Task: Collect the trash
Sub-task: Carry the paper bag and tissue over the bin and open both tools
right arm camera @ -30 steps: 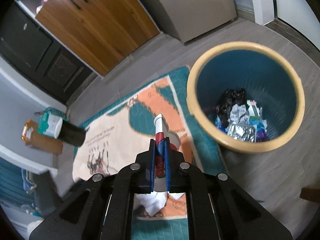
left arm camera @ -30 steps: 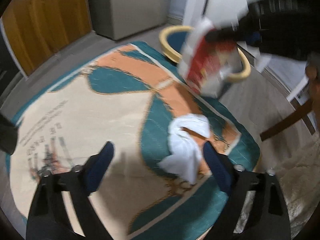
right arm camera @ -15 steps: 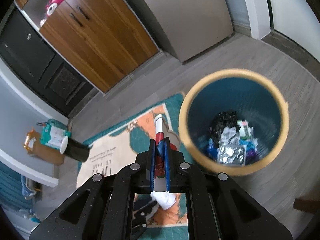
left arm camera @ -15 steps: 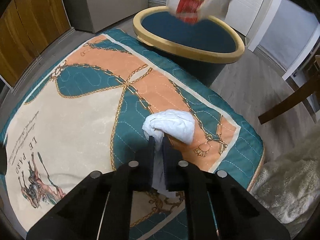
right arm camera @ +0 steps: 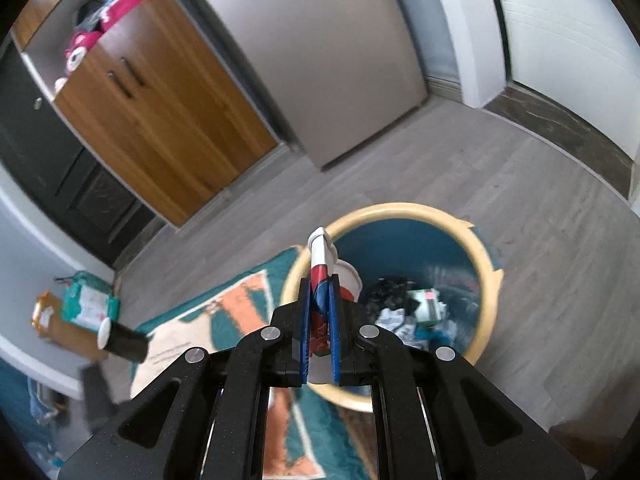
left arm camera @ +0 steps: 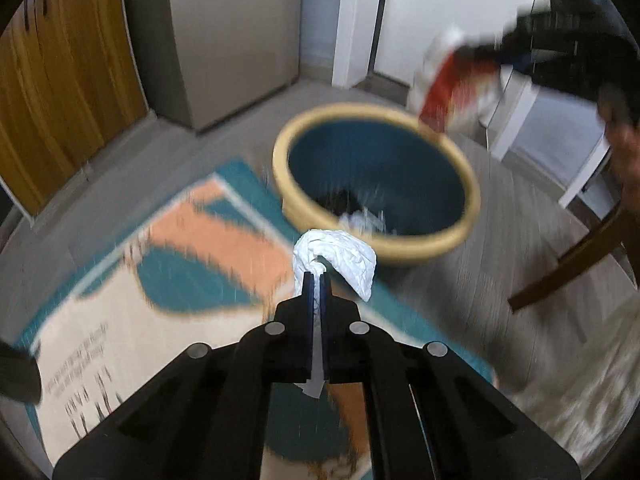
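Observation:
My left gripper [left arm camera: 317,276] is shut on a crumpled white tissue [left arm camera: 340,258], held in the air just short of the near rim of a blue bin with a yellow rim [left arm camera: 472,196]. In the right wrist view my right gripper [right arm camera: 320,280] is shut on a red, white and blue wrapper [right arm camera: 320,264], hanging over the left rim of the bin [right arm camera: 486,264]. That wrapper [left arm camera: 452,84] also shows blurred above the bin's far right rim in the left wrist view, gripped by my right gripper [left arm camera: 500,50]. Several pieces of trash [right arm camera: 416,308] lie inside the bin.
A teal, orange and cream rug [left arm camera: 120,312] covers the floor left of the bin. A grey cabinet [right arm camera: 328,52] and wooden doors [right arm camera: 160,120] stand behind. A brown chair leg [left arm camera: 572,264] slants at the right. A pack of wipes [right arm camera: 88,304] and a dark cup [right arm camera: 124,340] lie at the left.
My left gripper closed on the white tissue and lifted it off the rug toward the bin. My right gripper carried the wrapper up over the bin's rim.

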